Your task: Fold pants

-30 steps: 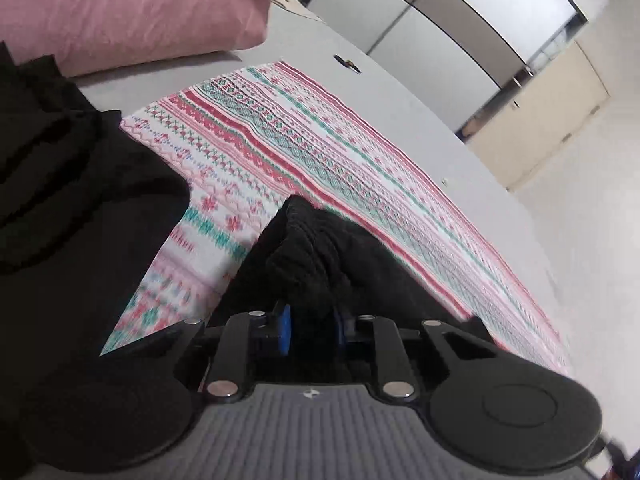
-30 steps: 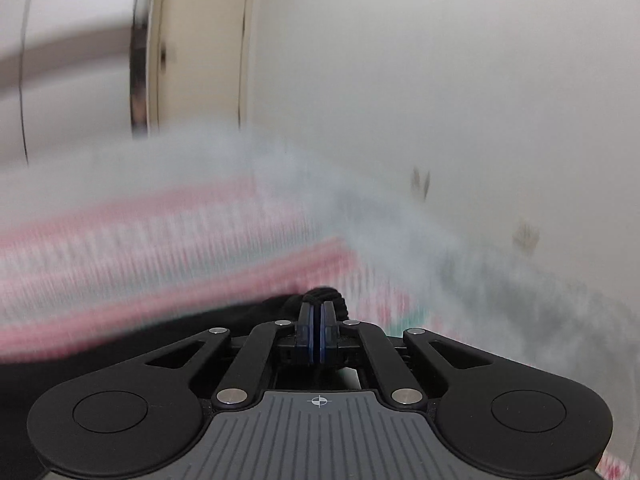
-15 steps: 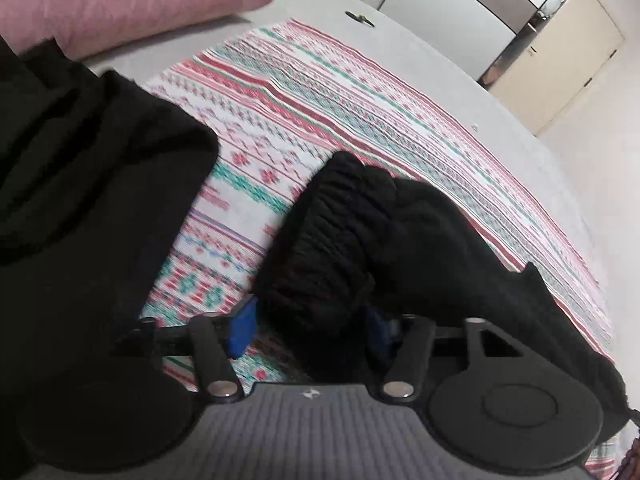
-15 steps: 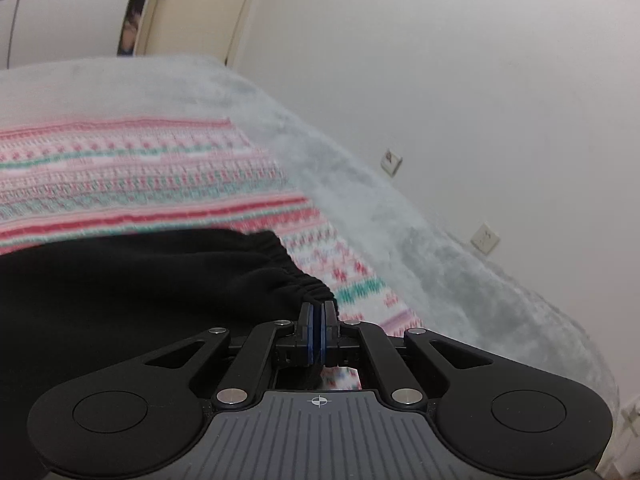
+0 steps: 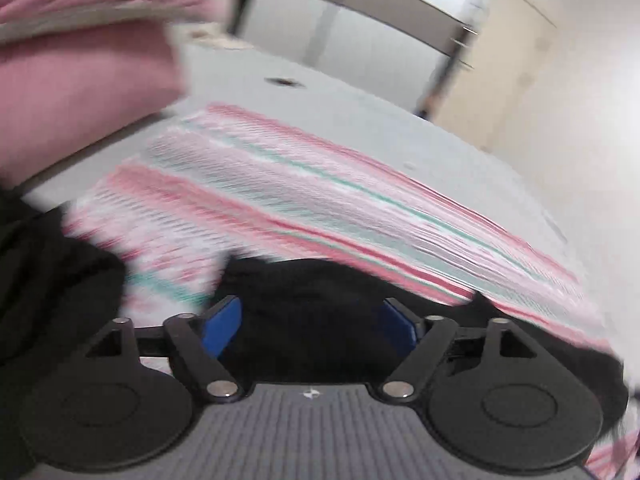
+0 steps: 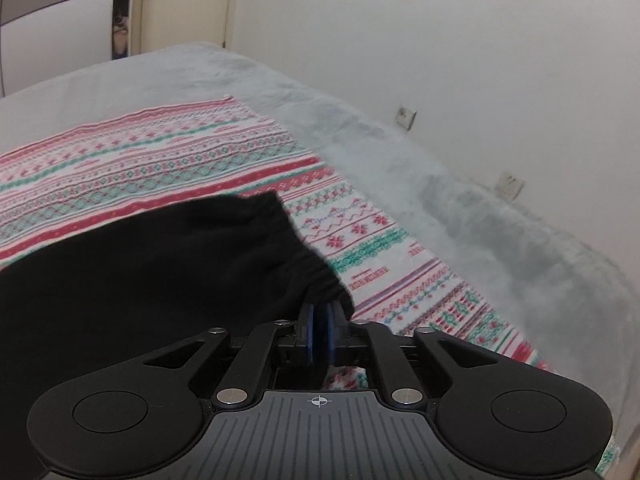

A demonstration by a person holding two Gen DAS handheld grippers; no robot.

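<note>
Black pants [image 6: 160, 264] lie on a red, white and green patterned blanket [image 6: 140, 160] spread over a grey bed. Their gathered edge ends right at the tips of my right gripper [image 6: 320, 328]. That gripper's jaws are opening: the blue pads [image 6: 309, 332] stand a narrow gap apart and no longer press on the cloth. In the blurred left wrist view my left gripper [image 5: 310, 320] is open, its jaws still opening wide. A fold of the black pants [image 5: 312, 292] lies between and beyond its fingers, and neither pad touches it.
Another black garment [image 5: 44, 280] lies at the left, with a pink pillow [image 5: 80, 72] behind it. A small dark object [image 5: 284, 81] sits on the grey bedcover [image 6: 460, 208]. The white wall with sockets [image 6: 406, 116] runs close along the bed's right side. Wardrobe doors [image 5: 360, 20] stand beyond.
My left gripper let go of the bunched pants, opened wide and drew back, blurring its view. My right gripper sank toward the blanket with the pants' edge and parted its pads.
</note>
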